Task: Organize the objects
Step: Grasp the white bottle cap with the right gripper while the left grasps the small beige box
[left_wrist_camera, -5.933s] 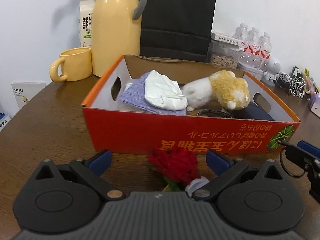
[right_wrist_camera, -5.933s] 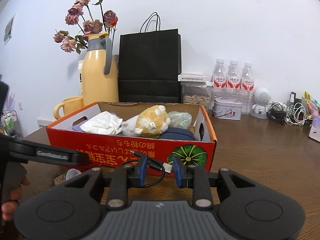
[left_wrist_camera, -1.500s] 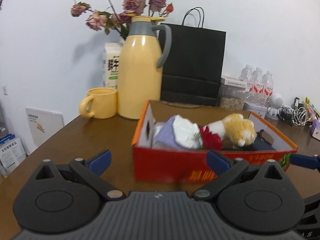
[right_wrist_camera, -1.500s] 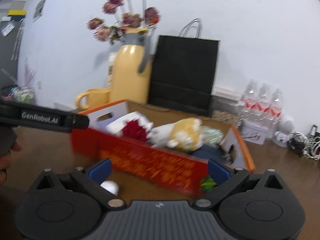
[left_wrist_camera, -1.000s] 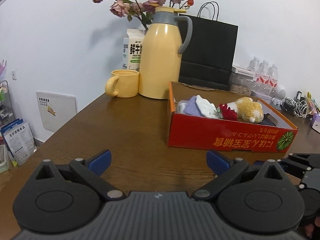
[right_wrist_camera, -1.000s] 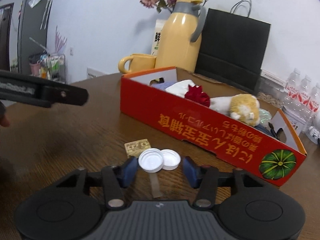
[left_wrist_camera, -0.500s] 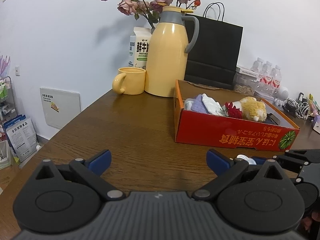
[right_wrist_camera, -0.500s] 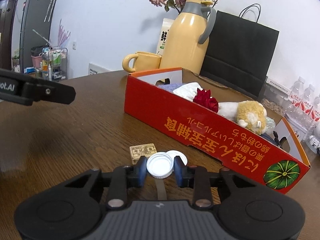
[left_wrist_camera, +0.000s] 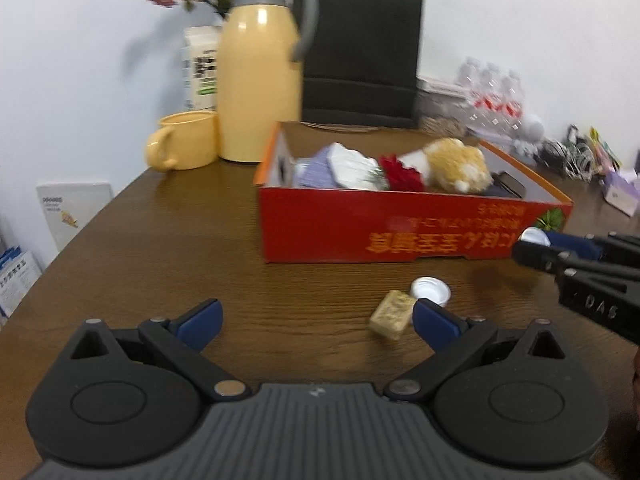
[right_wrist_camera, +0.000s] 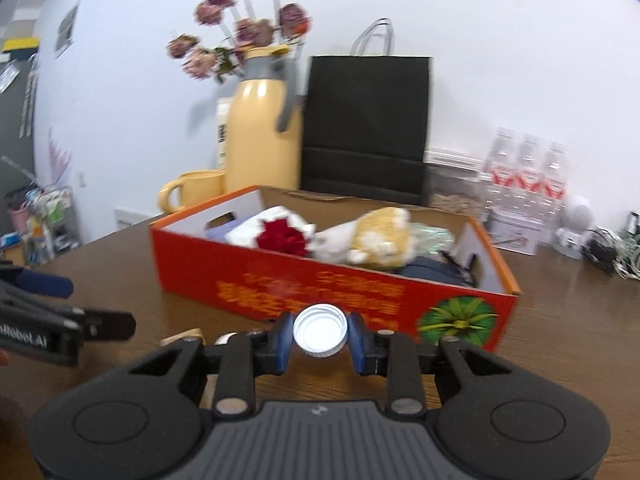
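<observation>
The red box (right_wrist_camera: pixel 328 280) sits on the wooden table (left_wrist_camera: pixel 160 240), holding a plush toy (right_wrist_camera: pixel 380 236), a white cloth (right_wrist_camera: pixel 256 228) and a red rose (right_wrist_camera: pixel 282 240). In front of the box, the right gripper (right_wrist_camera: pixel 320 338) is closed narrowly on a white bottle cap (right_wrist_camera: pixel 320 330), lifted off the table. The left gripper (left_wrist_camera: pixel 316 318) is wide open and holds nothing; in front of the box, a second cap (left_wrist_camera: pixel 430 290) and a small tan block (left_wrist_camera: pixel 392 314) lie just beside its right finger.
</observation>
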The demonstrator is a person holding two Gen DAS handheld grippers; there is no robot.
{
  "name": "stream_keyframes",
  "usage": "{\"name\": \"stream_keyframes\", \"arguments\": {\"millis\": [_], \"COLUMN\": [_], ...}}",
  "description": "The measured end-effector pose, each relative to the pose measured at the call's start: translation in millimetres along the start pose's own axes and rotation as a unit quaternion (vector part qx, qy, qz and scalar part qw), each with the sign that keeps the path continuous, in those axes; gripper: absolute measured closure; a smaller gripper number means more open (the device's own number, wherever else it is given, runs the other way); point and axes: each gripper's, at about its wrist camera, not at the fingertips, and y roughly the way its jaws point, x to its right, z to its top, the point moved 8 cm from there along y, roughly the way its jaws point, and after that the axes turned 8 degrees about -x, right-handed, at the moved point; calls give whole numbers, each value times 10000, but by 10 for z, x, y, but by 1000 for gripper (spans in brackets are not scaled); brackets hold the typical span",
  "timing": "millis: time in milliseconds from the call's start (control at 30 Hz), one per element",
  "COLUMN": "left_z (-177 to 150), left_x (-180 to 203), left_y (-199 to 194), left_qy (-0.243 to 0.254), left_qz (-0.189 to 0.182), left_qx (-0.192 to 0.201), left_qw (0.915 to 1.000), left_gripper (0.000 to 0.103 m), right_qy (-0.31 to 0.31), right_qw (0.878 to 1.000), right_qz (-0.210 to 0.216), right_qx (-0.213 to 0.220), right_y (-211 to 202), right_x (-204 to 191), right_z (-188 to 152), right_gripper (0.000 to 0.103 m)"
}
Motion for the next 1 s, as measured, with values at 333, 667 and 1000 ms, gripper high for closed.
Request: {"name": "stream_keyframes", "arguments": {"millis": [333, 667, 1000], "left_z": [16, -26, -5], "left_x": [268, 318, 252], "left_y": [331, 385, 233], "left_qy": [172, 44, -190], "left_qz": [-60, -299, -433], "left_qx": [-233, -281, 76], "left_qw": [9996, 9991, 9989], "left_gripper": [2, 58, 76], "right_qy": [224, 189, 149], "right_qw": [9992, 9995, 9994], "right_qz": [-331, -265, -302], "right_qx": [-3, 47, 37], "right_y": [-88, -108, -100], "right_x": [538, 526, 506], "right_z": [-107, -109, -119], "right_gripper": [75, 75, 75]}}
